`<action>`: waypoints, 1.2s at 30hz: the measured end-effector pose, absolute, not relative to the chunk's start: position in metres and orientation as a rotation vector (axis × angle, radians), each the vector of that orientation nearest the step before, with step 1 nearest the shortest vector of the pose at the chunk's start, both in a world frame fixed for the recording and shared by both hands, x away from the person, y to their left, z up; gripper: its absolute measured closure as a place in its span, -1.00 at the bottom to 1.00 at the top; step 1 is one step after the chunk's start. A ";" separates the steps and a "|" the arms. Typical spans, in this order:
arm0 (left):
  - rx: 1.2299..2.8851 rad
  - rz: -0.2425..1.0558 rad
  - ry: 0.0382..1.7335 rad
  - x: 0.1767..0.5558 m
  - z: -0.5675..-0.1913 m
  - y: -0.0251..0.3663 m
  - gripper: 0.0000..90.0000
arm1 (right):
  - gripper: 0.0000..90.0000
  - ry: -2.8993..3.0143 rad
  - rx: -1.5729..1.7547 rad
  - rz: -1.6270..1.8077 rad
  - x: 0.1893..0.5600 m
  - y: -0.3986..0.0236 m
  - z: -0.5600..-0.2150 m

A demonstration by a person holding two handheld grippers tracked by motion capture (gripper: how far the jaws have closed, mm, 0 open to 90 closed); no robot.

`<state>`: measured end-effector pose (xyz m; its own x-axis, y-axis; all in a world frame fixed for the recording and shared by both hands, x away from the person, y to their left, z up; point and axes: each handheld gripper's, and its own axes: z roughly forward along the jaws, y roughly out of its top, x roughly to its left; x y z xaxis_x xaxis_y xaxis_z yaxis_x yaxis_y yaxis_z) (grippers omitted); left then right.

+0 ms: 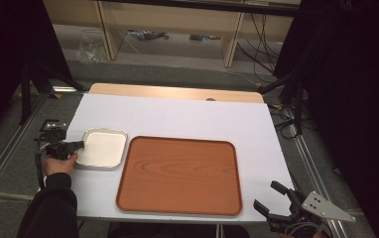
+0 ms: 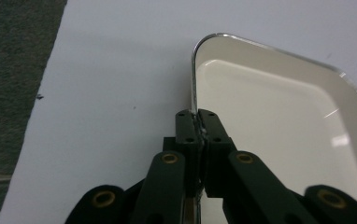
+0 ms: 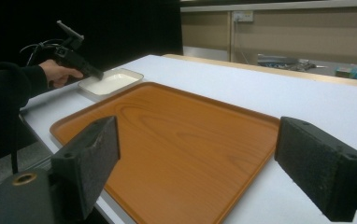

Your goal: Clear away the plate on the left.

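Note:
A white rectangular dish (image 1: 103, 148) with a shiny metal rim lies on the white table, left of a large wooden tray (image 1: 180, 173). My left gripper (image 1: 81, 145) is shut on the dish's left rim; in the left gripper view the jaws pinch the rim of the dish (image 2: 279, 126) at the gripper tips (image 2: 198, 122). The dish is empty. My right gripper (image 1: 271, 196) stands open at the table's front right corner, off the tray's corner. In the right gripper view its wide-apart pads (image 3: 92, 154) frame the tray (image 3: 176, 140), with the dish (image 3: 109, 81) and the left hand beyond.
The white table (image 1: 187, 116) ends in a wooden strip at the back. Shelving, cables and a plastic bag (image 1: 91, 47) lie on the floor beyond. Black stands flank both sides of the table.

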<state>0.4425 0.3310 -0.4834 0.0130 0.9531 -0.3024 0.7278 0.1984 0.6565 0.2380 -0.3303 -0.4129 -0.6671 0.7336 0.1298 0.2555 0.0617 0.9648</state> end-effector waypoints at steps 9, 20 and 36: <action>1.498 0.482 1.760 0.436 -0.472 0.330 0.96 | -0.66 1.958 0.984 1.619 0.237 -0.331 -0.412; 1.449 0.482 1.703 0.426 -0.455 0.330 0.96 | -0.66 1.952 0.991 1.634 0.238 -0.331 -0.413; 1.458 0.394 1.598 0.416 -0.444 0.304 0.96 | -0.66 1.949 0.995 1.632 0.238 -0.332 -0.413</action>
